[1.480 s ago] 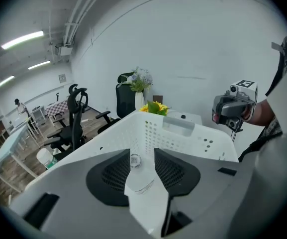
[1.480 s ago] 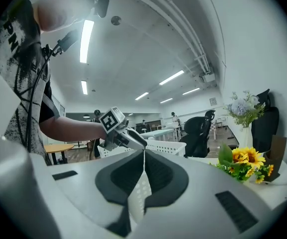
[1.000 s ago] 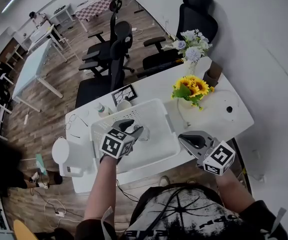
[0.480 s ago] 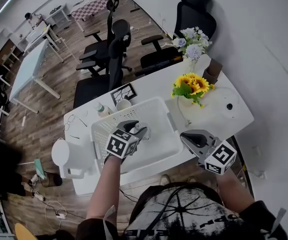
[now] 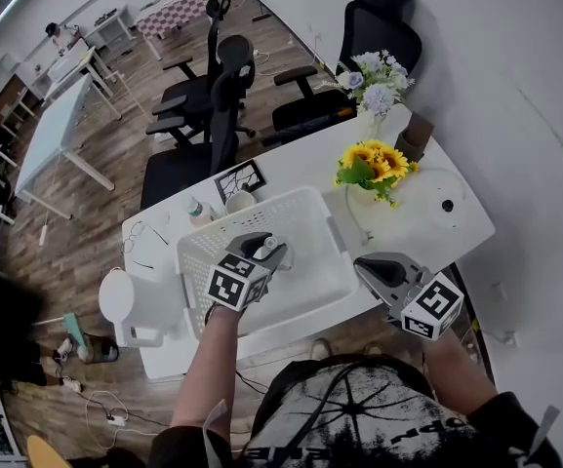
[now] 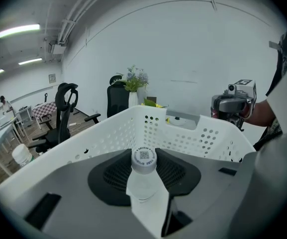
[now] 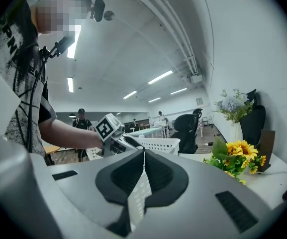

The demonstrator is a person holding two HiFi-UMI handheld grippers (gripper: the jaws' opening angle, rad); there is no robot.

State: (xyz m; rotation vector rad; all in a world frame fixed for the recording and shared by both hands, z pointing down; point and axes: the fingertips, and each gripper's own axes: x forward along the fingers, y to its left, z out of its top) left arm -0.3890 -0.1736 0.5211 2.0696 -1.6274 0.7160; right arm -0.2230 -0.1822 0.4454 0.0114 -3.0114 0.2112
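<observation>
My left tool (image 5: 269, 252) is clamped on a bottle (image 6: 143, 159) over the basket (image 6: 183, 133). My right tool (image 5: 374, 269), at its 4 o'clock, is closed and empty. I judge that lowering calls for clearing the rim.

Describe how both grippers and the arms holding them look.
The left gripper and right gripper match: light grey bodies, fingers with rounded black ribbed faces, and on each a white cube bearing black square markers. The arms are bare below the short sleeves of a pale T-shirt with black print.
</observation>
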